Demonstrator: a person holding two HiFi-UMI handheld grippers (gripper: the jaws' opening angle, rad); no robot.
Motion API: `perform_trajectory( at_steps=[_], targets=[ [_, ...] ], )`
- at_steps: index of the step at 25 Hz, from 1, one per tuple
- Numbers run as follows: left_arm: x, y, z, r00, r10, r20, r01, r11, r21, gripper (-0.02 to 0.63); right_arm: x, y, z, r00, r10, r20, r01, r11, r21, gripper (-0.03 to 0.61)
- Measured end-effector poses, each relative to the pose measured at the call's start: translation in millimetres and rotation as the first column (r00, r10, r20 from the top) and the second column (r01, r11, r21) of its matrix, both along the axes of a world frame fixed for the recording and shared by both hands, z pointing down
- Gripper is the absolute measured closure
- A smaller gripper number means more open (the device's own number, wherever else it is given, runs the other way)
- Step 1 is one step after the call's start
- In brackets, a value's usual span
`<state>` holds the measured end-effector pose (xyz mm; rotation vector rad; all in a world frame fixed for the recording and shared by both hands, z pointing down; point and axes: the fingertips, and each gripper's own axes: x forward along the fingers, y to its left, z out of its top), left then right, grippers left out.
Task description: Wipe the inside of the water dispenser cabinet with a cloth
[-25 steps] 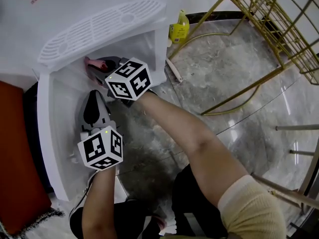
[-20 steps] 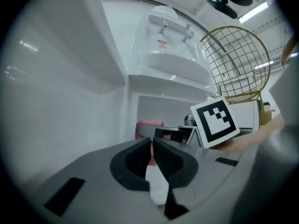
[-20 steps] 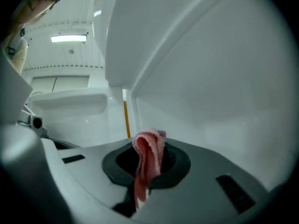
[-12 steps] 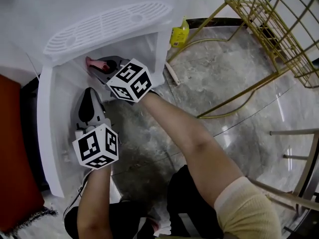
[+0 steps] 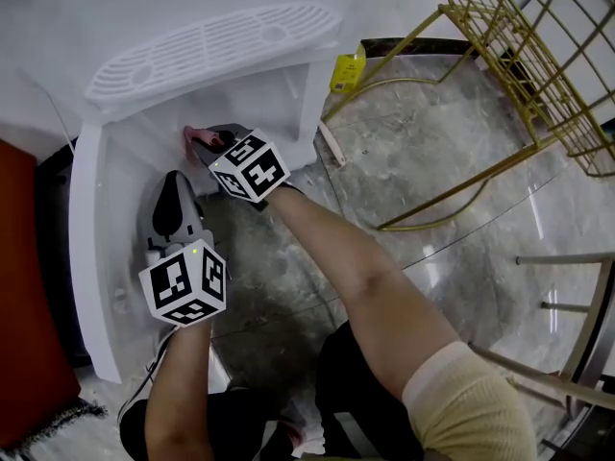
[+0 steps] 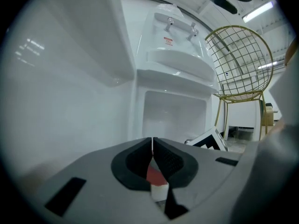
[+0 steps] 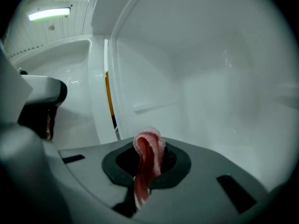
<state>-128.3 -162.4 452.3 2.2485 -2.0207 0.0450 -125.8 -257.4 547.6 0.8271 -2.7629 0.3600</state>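
- Between the closed fingers of my right gripper (image 7: pixel 148 147), the cloth (image 7: pixel 147 158) stands pinched as a narrow fold, inside the water dispenser cabinet (image 7: pixel 219 69), whose wall lies just beyond the tips.
- My left gripper (image 6: pixel 153 146) has its fingers pressed together, holding nothing, beside the open door (image 5: pixel 96 257).
- Little cloth pokes past the tips, so I judge bare fingers could scrape the wall, or dragging could pull the fold free.

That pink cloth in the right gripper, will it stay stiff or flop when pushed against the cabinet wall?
Probably floppy: the pink cloth droops in a soft folded loop where the right gripper pinches it. It is likely light, and should flatten against the cabinet wall under pressure.
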Motion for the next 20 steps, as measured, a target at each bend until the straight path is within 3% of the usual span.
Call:
perform_trajectory(
  at_steps=[8, 10, 13, 20],
  targets=[
    [2.2, -1.1, 5.8, 1.000, 0.011, -0.020, -0.011, 1.000, -0.014, 0.597, -3.0, 2.4, 41.5, 0.987, -0.012, -0.162, 0.008, 1.000, -0.024, 0.549],
    [2.3, -0.5, 7.4, 1.000, 0.014, -0.021, -0.014, 1.000, -0.021, 0.597, -2.8, 4.3, 56.2, 0.962, -0.015, -0.274, 0.016, 1.000, 0.003, 0.550],
    [3.2, -0.2, 7.5, 1.000, 0.027, -0.013, -0.027, 0.999, -0.026, 0.597, 3.3, 1.9, 74.2, 0.897, 0.016, -0.443, 0.013, 0.998, 0.062, 0.550],
    [6.7, -5.1, 9.6, 0.999, 0.034, -0.033, -0.035, 0.999, -0.033, 0.597, 31.2, -3.6, 79.5, 0.847, 0.073, -0.526, -0.016, 0.994, 0.112, 0.550]
  ],
)
